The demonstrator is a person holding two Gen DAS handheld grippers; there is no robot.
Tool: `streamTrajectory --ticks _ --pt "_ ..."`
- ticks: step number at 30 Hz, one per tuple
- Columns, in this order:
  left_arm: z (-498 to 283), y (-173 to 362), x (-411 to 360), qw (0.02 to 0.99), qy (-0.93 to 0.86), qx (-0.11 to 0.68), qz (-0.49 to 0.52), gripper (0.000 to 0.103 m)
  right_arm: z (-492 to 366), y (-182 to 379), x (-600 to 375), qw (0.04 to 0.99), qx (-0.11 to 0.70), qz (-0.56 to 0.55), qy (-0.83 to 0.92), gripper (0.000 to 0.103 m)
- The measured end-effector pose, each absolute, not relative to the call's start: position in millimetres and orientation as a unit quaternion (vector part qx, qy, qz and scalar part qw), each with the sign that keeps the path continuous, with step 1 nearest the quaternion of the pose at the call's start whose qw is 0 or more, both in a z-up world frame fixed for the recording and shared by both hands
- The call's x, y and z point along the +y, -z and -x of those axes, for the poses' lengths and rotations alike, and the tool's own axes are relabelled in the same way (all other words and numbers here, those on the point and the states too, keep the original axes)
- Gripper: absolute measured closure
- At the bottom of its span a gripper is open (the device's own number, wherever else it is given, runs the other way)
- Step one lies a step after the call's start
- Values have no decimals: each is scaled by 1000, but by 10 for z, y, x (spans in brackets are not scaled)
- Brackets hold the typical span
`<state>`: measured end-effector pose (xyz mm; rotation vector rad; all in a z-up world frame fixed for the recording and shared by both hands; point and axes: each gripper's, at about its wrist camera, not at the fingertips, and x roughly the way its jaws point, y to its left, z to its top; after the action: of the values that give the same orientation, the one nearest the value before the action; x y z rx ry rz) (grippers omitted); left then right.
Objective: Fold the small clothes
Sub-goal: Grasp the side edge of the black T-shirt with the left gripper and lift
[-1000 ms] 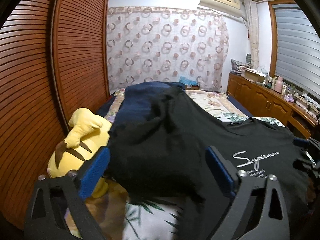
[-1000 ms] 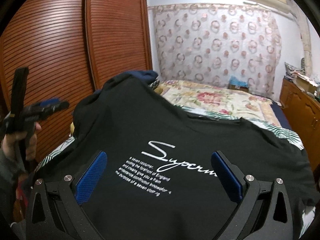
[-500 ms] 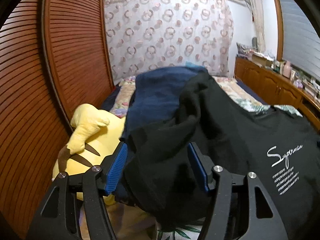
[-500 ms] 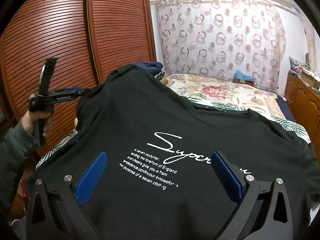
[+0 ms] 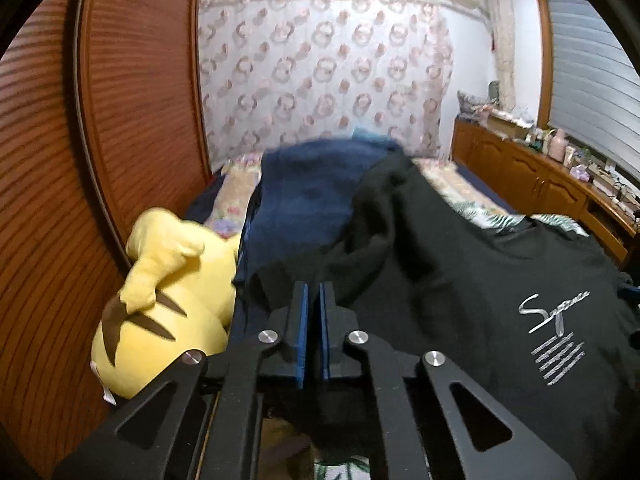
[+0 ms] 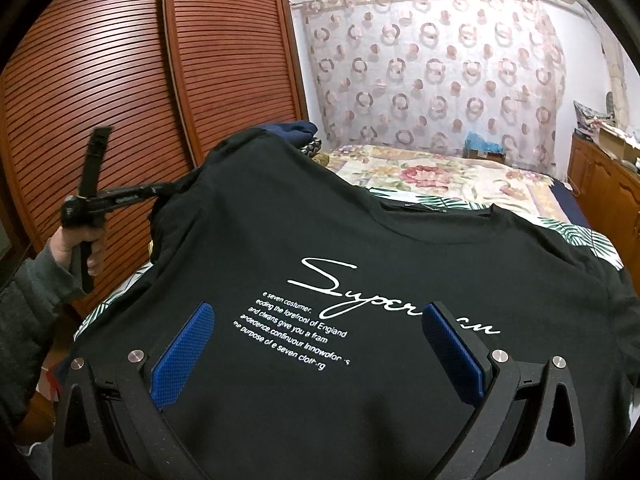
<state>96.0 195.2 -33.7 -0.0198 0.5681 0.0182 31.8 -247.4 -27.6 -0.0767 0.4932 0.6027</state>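
T-shirt (image 6: 360, 240) spread on the bed (image 6: 460, 176), plush toy (image 5: 168, 304) at its left, folded garment (image 5: 312, 200) behind

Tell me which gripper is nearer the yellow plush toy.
Left. The left gripper sits right beside the yellow plush toy, shut on the black T-shirt sleeve. The right gripper hovers open over its chest print, farther away.

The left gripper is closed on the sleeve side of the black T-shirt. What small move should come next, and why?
Probably lift the left gripper slightly and carry the pinched sleeve edge of the black T-shirt inward toward the print. Its jaws have just closed on the cloth, while the right gripper hangs open over the shirt.
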Motion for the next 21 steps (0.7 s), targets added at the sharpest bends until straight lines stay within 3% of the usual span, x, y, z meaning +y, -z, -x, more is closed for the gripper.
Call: streamTrajectory --ticks 8,10,11,12,14,21 --pt "-923 -2 1677 968 -11 247 -35 99 -320 285 -2489 926 242 29 -287 0" --pt "-978 20 1704 965 -26 256 -49 83 -318 299 -2480 926 243 30 -287 0" --pt "-1018 47 1736 962 -23 266 -48 59 -313 310 -2472 926 243 30 -287 0" --pt "-1043 70 1769 961 -17 272 -43 40 -316 318 -2468 926 244 29 -287 0" --pt "-1088 144 1839 957 -8 287 -34 22 -322 334 -2465 925 247 28 -287 0" --pt "-1243 368 1973 946 -2 323 -31 24 -349 340 -2478 924 250 25 -289 0"
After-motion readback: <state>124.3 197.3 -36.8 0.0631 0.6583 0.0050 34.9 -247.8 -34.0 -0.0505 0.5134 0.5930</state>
